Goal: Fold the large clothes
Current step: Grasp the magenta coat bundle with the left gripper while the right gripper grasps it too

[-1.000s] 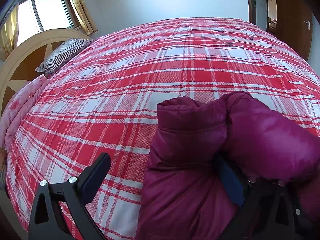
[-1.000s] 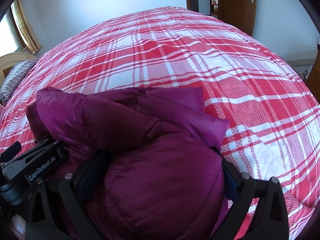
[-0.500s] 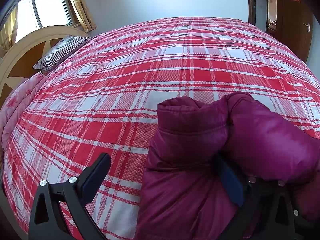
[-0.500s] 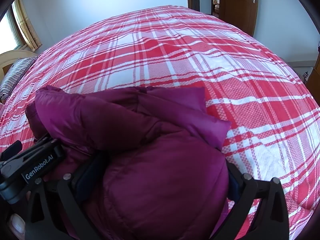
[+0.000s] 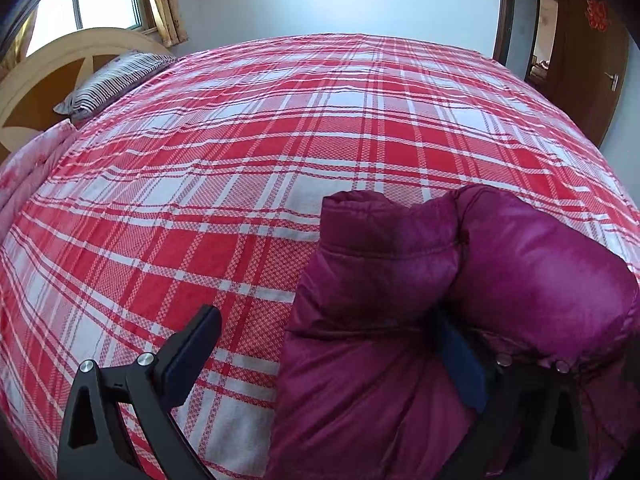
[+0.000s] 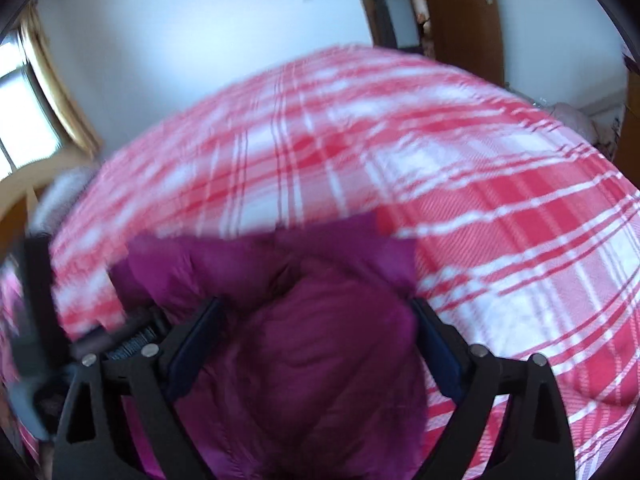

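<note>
A magenta puffer jacket (image 5: 400, 320) lies bunched on the red and white plaid bed (image 5: 280, 140). My left gripper (image 5: 328, 340) is open, its left finger (image 5: 192, 344) over the bedspread and its right finger (image 5: 460, 360) tucked under a puffy fold of the jacket. In the blurred right wrist view the jacket (image 6: 320, 340) bulges between the wide-spread fingers of my right gripper (image 6: 316, 320), which looks open. The left gripper's body (image 6: 128, 340) shows at the left there.
A striped pillow (image 5: 116, 76) and a cream headboard (image 5: 48, 80) stand at the bed's left end. A window (image 5: 92, 4) is behind them. A brown door (image 5: 584, 52) stands at the far right.
The right gripper has moved fast, tilting up and back, so its view is blurred and the jacket sits lower in it. The left gripper has shifted slightly; the jacket stays against its right finger.
</note>
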Demonstrator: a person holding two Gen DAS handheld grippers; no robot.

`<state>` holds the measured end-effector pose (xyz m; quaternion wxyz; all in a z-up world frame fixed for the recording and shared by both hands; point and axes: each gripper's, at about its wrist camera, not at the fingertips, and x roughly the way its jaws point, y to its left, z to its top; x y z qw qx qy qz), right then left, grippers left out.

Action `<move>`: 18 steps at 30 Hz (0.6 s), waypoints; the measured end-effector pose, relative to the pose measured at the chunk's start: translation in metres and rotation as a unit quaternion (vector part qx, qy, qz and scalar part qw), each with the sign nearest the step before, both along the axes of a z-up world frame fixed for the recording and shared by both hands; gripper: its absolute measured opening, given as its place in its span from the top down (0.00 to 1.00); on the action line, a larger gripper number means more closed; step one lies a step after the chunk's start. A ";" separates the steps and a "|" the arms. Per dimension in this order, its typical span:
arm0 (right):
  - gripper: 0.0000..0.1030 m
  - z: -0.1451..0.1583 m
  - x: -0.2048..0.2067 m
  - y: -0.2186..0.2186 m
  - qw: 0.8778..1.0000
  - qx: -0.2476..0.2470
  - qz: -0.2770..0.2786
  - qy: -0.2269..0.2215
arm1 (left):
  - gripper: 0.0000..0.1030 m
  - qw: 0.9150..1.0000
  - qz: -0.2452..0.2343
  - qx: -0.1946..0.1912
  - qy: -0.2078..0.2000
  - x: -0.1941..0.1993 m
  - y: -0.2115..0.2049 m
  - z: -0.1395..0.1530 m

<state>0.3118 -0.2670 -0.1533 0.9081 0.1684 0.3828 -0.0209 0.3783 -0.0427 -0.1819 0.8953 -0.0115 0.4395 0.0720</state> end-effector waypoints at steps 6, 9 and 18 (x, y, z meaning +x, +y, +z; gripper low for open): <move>0.25 -0.001 0.029 0.011 0.999 -0.027 0.034 0.030 | 0.01 0.989 -0.025 -0.140 -0.042 0.005 0.027 0.039; 0.26 -0.007 0.032 0.008 0.998 -0.028 0.028 0.041 | 0.01 0.989 -0.020 -0.139 -0.038 0.027 0.025 0.037; 0.16 -0.031 0.043 0.004 0.997 -0.015 0.022 0.070 | 0.01 0.994 -0.013 -0.104 0.030 0.049 0.011 -0.008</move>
